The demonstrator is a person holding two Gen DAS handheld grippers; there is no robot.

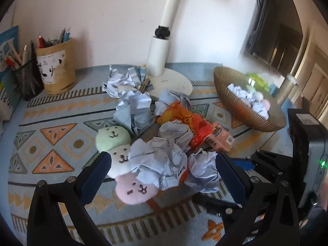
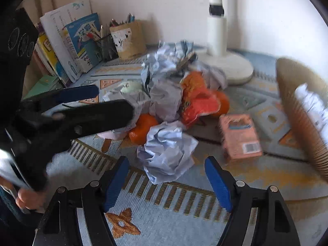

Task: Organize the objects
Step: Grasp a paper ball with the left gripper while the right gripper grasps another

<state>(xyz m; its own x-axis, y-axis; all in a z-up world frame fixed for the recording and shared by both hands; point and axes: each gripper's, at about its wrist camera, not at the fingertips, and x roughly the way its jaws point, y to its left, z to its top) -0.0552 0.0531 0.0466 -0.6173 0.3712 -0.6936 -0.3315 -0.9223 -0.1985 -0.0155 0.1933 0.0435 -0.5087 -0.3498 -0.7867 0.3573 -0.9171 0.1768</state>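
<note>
A heap of crumpled paper balls (image 1: 133, 110) lies on the patterned mat (image 1: 51, 135). With it are a plush toy (image 1: 121, 155) of green, white and pink faces, an orange snack packet (image 1: 184, 121) and a pink carton (image 1: 220, 139). My left gripper (image 1: 163, 164) is open, its fingers either side of a paper ball (image 1: 162, 160) and the plush. My right gripper (image 2: 167, 162) is open around another paper ball (image 2: 166, 153), its pads just clear of it. Two tangerines (image 2: 141, 129) show under the papers. The left gripper (image 2: 98, 102) reaches in from the left.
A ribbed gold bowl (image 1: 242, 110) at the right holds paper balls and small soft items. A white lamp base (image 1: 170, 82) stands behind the heap. A paper-bag pen holder (image 1: 57, 69), a mesh pen cup (image 1: 28, 80) and leaning books (image 2: 67, 47) line the back left.
</note>
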